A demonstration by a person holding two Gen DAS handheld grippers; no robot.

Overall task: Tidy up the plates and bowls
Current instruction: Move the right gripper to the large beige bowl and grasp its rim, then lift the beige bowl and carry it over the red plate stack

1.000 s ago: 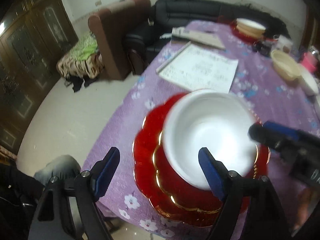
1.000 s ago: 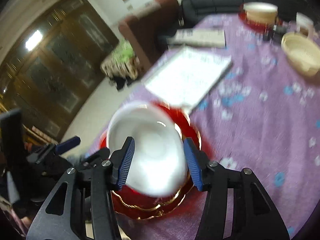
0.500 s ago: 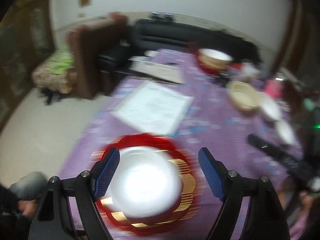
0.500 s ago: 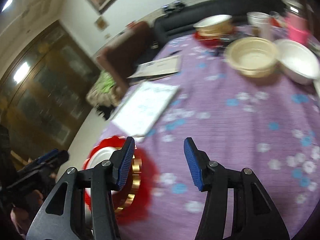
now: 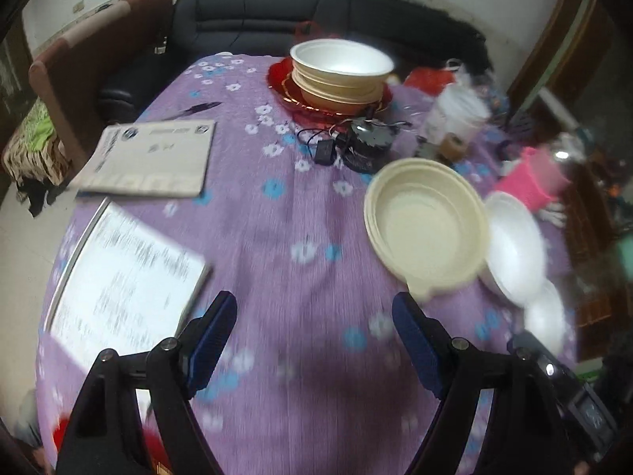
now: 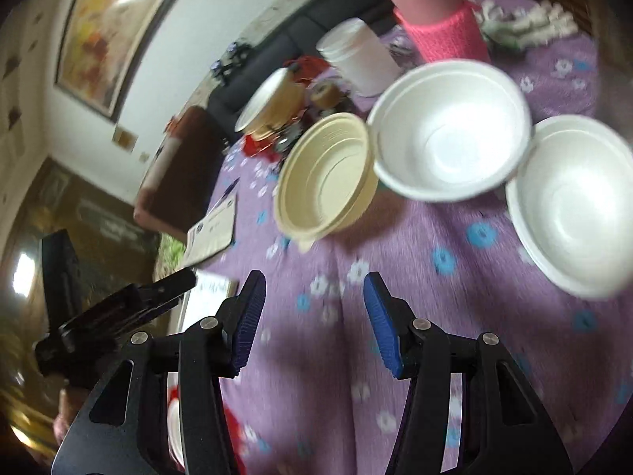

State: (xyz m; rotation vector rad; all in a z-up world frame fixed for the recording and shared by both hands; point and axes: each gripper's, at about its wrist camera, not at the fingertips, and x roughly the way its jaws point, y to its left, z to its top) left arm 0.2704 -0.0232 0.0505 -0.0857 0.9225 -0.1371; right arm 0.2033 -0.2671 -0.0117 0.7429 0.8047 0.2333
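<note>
We see the left tool (image 5: 314,332) with its blue pads spread wide and nothing between them, hanging over the bench (image 5: 277,245), which is covered in a purple cloth with white and blue flowers. The right tool (image 6: 310,318) is likewise released, its pads apart and empty over the same cloth.

Ahead of the left tool, to its right, sits a shallow cream-coloured round bowl (image 5: 425,229). Touching its right rim is a white foam bowl (image 5: 514,245), and a second white foam bowl (image 5: 548,316) lies just beyond that, nearer the bench edge. In the right wrist view the same three stand in a row: cream bowl (image 6: 326,176), white bowl (image 6: 449,130), white bowl (image 6: 569,204), rims touching or nearly so.

At the far end of the bench a stack of cream and white bowls (image 5: 342,71) rests on a red plate with gold trim (image 5: 285,83). Near it lies a black device with wires (image 5: 366,144). Two sheets of printed paper (image 5: 150,158) lie on the left side. A pink knitted cylinder (image 6: 443,27) stands behind the white bowls.
</note>
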